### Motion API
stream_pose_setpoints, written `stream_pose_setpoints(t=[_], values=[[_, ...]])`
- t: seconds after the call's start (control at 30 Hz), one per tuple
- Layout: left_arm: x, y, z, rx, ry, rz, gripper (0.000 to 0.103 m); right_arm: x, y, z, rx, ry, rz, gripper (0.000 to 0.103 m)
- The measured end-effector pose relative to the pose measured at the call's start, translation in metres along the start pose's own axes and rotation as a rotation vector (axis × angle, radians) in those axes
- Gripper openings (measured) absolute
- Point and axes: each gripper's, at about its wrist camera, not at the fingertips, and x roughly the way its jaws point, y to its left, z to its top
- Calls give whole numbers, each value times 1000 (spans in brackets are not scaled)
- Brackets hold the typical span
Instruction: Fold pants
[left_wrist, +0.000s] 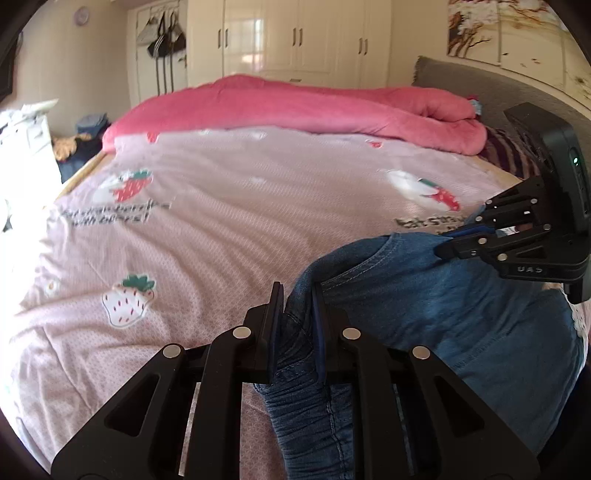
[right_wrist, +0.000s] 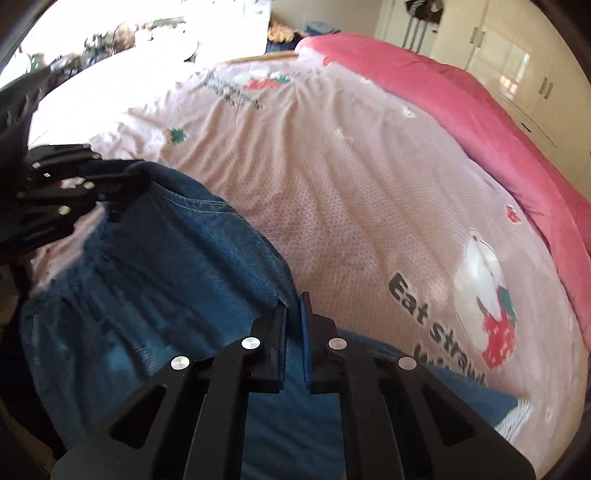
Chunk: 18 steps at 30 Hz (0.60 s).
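Two tools grip one pair of blue denim pants (left_wrist: 461, 306) at the near edge of a bed. On the left, the left tool (left_wrist: 297, 325) is clenched on a bunched fold of denim, gathered seam hanging below its fingers. On the right, the right tool (right_wrist: 294, 339) pinches the fabric's edge, jaws nearly together on a thin layer. The pants stretch between the two tools, their held edge running left to right, the rest draping toward the person. Ahead lies the open pink strawberry-print bedspread (left_wrist: 229, 221), likely the landing place for the coming fold. Beyond it a rolled pink blanket (left_wrist: 295, 107) lines the far side, well apart; nothing stands in the way.
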Motion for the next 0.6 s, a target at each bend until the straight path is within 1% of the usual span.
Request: stream_pose_setpoints(t=[0.07, 0.17, 0.3, 0.37, 0.47, 0.53, 0.6], values=[[-12, -7, -1, 41, -38, -15, 8, -25, 9, -11, 38, -34, -14, 6], [-28, -16, -7, 93, -79, -14, 8, -52, 19, -22, 60, -89, -14, 6], [-55, -20, -22, 97, -121, -52, 8, -87, 50, -51, 54, -147, 2, 6], [-73, -25, -34, 111, -138, -61, 8, -93, 66, -65, 49, -159, 13, 6], [-91, -28, -53, 102, -121, -79, 8, -100, 86, -86, 57, -169, 33, 6], [-103, -33, -69, 106, -106, -74, 8, -103, 101, -102, 63, -171, 56, 6], [-111, -33, -84, 96, -88, -72, 8, -103, 116, -113, 57, -168, 61, 6]])
